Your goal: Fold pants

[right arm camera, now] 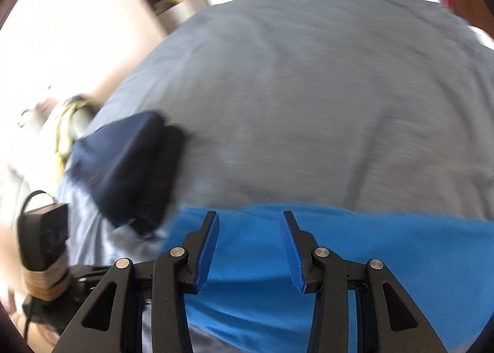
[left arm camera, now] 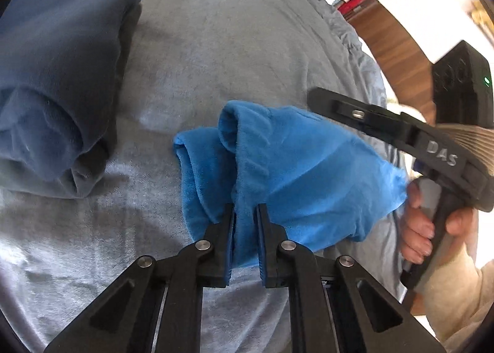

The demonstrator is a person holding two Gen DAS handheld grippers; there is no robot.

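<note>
1. I read the bright blue pants [left arm camera: 296,168] as a soft, plushy fleece, light and floppy. They are bunched on the grey bedspread [left arm camera: 216,44] toward its near edge, with a rolled hem or cuff sticking up in the left wrist view.
2. My left hand-held gripper [left arm camera: 245,214] has its fingers drawn narrow on a thick fold of the blue fabric. The cloth fills the gap between the blue pads [left arm camera: 261,245], so I judge it pinched, not merely touched.
3. My right hand-held gripper [right arm camera: 250,220] stands wide apart with nothing between its fingers. It hovers over the flat stretch of the pants [right arm camera: 386,245] in its own view, which is motion-blurred.
4. I expect the fleece to sag and drape the moment it is lifted, and to cling to the bedspread rather than slide. A single layer could slip, so I would grab at a seam, the waistband or a doubled edge.
5. I would put the right hand-held gripper on the far corner of the same edge, so the cloth hangs taut between both grips.
6. A darker blue folded garment [left arm camera: 61,75] lies well apart to the left, smooth-napped and rounded at its folds.
</note>
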